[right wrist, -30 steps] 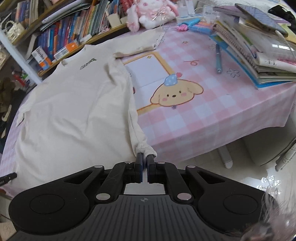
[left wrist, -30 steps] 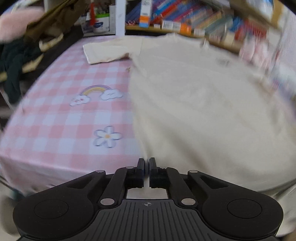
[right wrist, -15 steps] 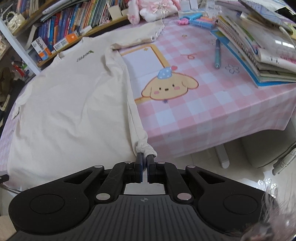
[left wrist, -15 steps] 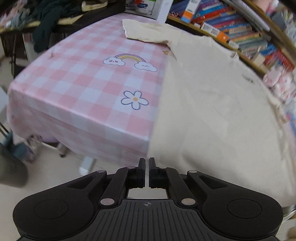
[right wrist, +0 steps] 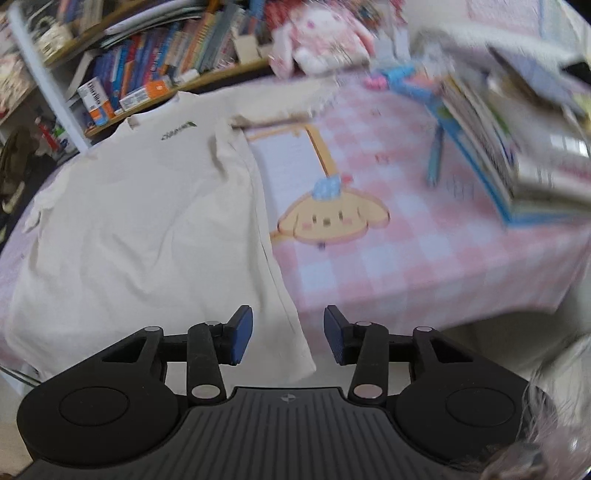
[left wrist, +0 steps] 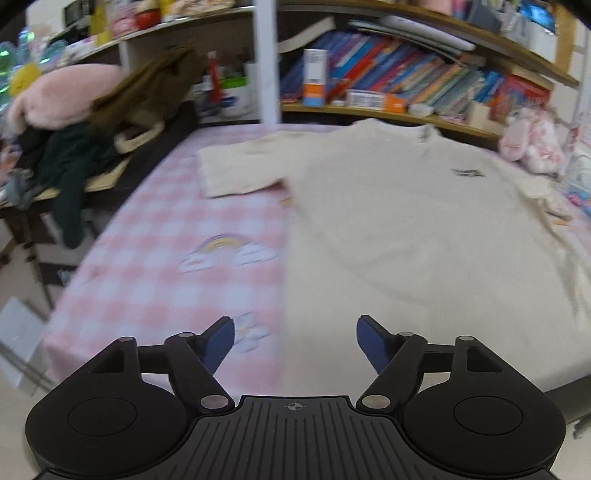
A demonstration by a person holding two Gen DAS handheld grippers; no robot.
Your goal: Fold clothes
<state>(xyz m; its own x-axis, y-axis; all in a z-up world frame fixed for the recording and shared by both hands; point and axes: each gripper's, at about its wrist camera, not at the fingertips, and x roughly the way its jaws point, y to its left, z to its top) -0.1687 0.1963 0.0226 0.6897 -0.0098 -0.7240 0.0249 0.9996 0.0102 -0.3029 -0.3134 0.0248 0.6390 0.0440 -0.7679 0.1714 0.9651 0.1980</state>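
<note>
A cream T-shirt (left wrist: 406, 236) lies spread flat, front up, on a table with a pink checked cloth (left wrist: 177, 236); its collar points to the bookshelf and its hem hangs over the near edge. It also shows in the right wrist view (right wrist: 147, 229). My left gripper (left wrist: 295, 341) is open and empty above the shirt's lower left hem corner. My right gripper (right wrist: 288, 334) is open and empty over the lower right hem corner, which hangs between the fingers.
A stack of books and notebooks (right wrist: 517, 133) and a pen (right wrist: 436, 155) lie on the right of the table. A plush toy (right wrist: 325, 33) sits at the back. A bookshelf (left wrist: 406, 85) stands behind. A pile of clothes (left wrist: 74, 147) lies left of the table.
Both grippers were shut on the shirt's hem corners and have opened, letting the hem drop. Both have tilted up and moved slightly toward the table.
</note>
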